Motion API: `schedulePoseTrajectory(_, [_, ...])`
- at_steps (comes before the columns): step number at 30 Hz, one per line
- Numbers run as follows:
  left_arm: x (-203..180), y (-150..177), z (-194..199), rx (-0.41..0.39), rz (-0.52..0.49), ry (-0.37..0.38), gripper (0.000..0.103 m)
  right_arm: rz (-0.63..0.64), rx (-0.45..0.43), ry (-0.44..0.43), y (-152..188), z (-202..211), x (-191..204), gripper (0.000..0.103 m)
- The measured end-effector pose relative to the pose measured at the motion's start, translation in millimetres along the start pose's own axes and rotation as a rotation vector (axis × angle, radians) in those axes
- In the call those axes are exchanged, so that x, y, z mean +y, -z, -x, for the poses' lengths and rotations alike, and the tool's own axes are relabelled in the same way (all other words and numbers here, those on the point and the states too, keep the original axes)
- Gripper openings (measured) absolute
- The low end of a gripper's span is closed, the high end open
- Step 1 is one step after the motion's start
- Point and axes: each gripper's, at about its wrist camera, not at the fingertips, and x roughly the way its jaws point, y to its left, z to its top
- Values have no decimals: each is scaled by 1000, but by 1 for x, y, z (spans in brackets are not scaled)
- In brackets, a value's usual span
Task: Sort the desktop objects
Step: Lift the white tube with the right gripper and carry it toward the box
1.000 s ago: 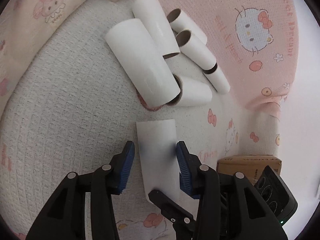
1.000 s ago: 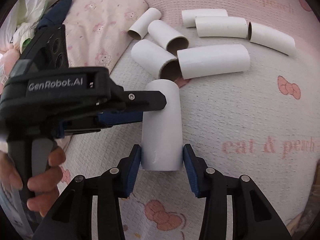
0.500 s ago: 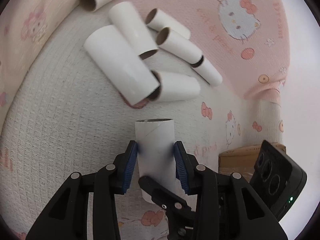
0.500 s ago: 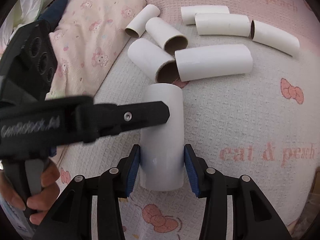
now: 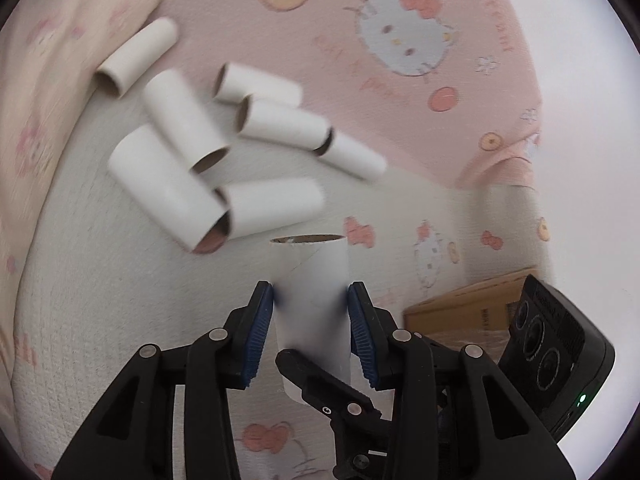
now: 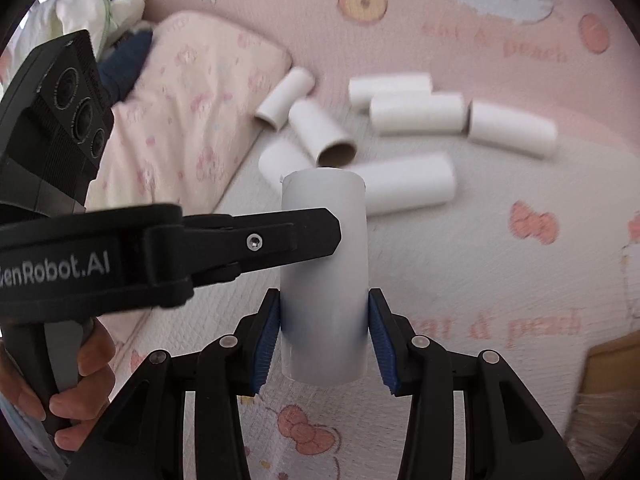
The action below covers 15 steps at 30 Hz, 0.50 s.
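You have one white cardboard tube (image 5: 310, 280) clamped between both claws. Your left claw (image 5: 310, 300) grips it with blue pads pressing each side; your right claw (image 6: 323, 312) grips the same tube (image 6: 324, 264) lower down, pads against its walls. Beyond the claws, seven more tubes (image 6: 404, 184) lie loose on the bedspread (image 5: 400, 128), clustered just ahead. One cardboard box (image 5: 468, 308) sits right of your left claw.

white cardboard tube (image 6: 324, 276) lifted; seven tubes (image 5: 264, 204) lie clustered beyond.
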Motion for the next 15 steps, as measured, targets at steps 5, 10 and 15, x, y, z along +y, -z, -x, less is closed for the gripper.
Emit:
schedulePoseTrajectory(5, [-20,-4,1,14,-4,47,42,7,-73,56,0,25,-2,41])
schedulePoseTrajectory(10, [-46,-1,-4,30,-70,48,47,-19,-119,60,7,46,-12,41])
schedulePoseTrajectory(15, [-71,4,2,-2,-129,73,47,8,-166,108,12,67,-11,41])
